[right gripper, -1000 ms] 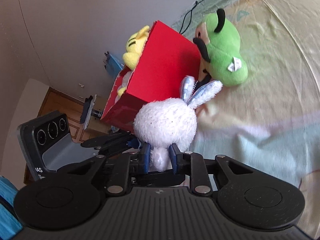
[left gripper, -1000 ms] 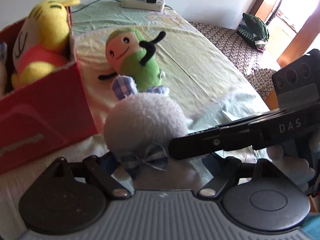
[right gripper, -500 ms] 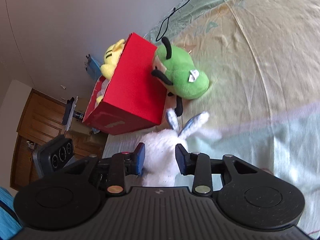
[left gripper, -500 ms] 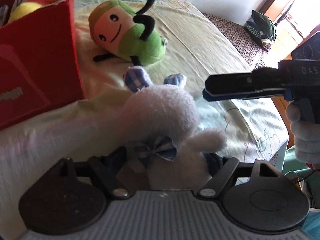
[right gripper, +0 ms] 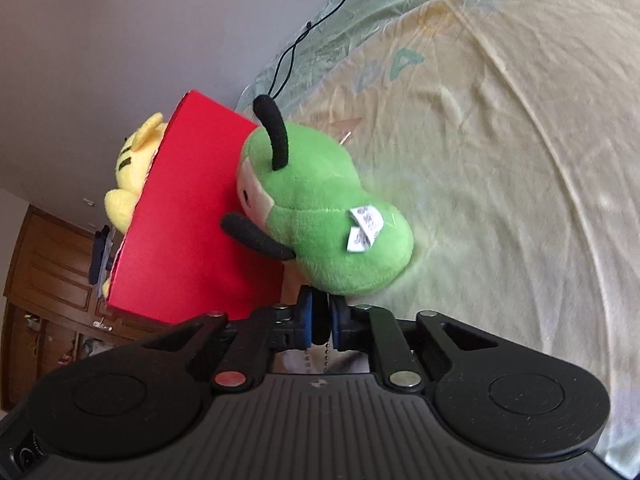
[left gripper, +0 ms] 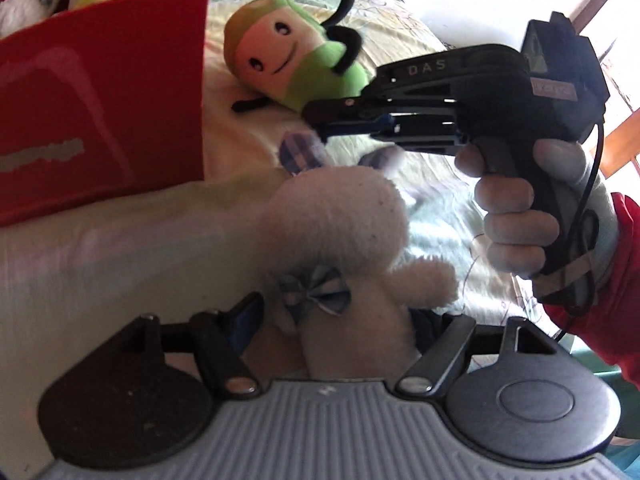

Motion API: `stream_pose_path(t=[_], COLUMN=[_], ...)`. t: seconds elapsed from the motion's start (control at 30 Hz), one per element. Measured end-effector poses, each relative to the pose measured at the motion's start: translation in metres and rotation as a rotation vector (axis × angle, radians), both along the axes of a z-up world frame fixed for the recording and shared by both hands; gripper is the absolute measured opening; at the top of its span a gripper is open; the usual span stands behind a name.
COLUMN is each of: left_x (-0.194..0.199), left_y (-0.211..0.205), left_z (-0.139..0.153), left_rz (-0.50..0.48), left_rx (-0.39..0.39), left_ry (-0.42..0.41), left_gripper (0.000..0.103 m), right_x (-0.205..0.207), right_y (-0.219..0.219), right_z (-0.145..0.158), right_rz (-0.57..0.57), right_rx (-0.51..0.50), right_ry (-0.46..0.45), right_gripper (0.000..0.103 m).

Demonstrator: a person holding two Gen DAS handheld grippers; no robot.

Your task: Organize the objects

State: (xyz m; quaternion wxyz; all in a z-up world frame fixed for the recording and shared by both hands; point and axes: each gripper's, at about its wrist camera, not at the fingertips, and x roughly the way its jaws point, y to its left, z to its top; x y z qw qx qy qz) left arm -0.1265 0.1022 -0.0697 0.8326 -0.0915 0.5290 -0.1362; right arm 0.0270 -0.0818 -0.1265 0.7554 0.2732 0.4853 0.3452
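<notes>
The left gripper (left gripper: 340,320) holds a white plush bunny (left gripper: 344,232) with a checked bow beside the red box (left gripper: 100,100); the right gripper (right gripper: 320,320) pinches the green plush's (right gripper: 320,216) black limb.

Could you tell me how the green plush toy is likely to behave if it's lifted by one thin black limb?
The green plush toy looks soft and stuffed, so it is probably light and would dangle, swinging below the grip. Its black limbs are thin, so likely floppy. Its rounded body lying on the bedsheet might roll slightly if nudged.
</notes>
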Motion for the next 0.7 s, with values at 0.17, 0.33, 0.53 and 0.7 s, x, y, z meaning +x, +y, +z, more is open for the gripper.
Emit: stream_pose_path(t=[0.17,0.33,0.53,0.7], left_x=[0.005,0.012,0.020,0.023], left_y=[-0.005,-0.012,-0.019,-0.023], left_z=[0.000,0.001,0.001,0.002], left_rz=[0.004,-0.003,-0.002,-0.007], left_rx=[0.033,0.080,0.101,0.090], left_ry=[-0.007,-0.008,-0.004,0.007], left_gripper=[0.077,0.075,0.070,0.069], right_x=[0.000,0.004,0.021,0.013], right_y=[-0.007,-0.013,-0.042,-0.055], right_z=[0.017,0.037,0.042,0.032], right_rz=[0.094,0.295,0.148,0.125], right_rx=[-0.127,-0.272,-0.365,-0.256], right_ry=[-0.119,-0.227,-0.301,-0.205], right_gripper=[0.007,0.006,0.019,0.036])
